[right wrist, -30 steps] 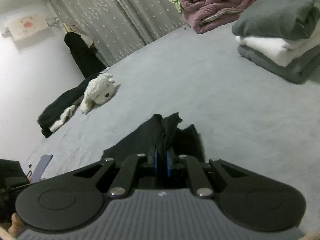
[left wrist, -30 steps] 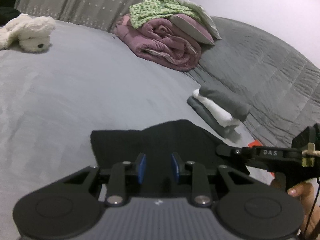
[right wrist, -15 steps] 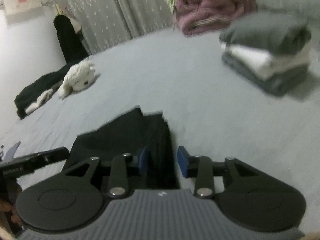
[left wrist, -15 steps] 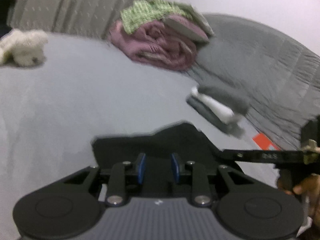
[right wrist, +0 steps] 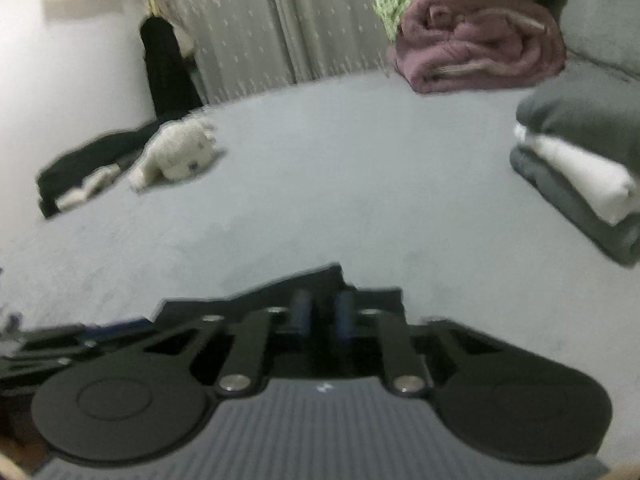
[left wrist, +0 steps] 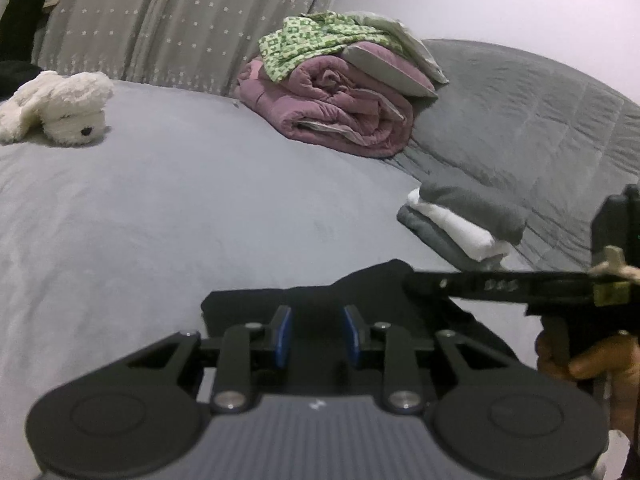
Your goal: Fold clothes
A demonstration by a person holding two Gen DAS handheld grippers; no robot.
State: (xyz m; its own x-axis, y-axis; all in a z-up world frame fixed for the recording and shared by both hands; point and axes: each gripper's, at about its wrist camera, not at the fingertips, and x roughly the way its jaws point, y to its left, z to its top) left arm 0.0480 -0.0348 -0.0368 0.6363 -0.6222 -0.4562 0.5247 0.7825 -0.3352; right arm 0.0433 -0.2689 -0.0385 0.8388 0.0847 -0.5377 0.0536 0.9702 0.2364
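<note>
Garment [left wrist: 384, 300] black, folds unreadable | left gripper [left wrist: 316, 334] part-open over it | right gripper [right wrist: 322, 316] blurred, closing.

It was a bedroom in a home. A wide bed [left wrist: 168, 216] with a grey sheet filled the view, a white plush toy [left wrist: 60, 108] lay on it, a rolled pink quilt [left wrist: 340, 112] and folded clothes [left wrist: 464, 220] sat near a grey duvet [left wrist: 520, 120], and patterned curtains [left wrist: 160, 20] hung behind.

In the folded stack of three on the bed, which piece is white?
The middle piece, sandwiched between the dark grey top piece and the grey bottom piece.
</note>
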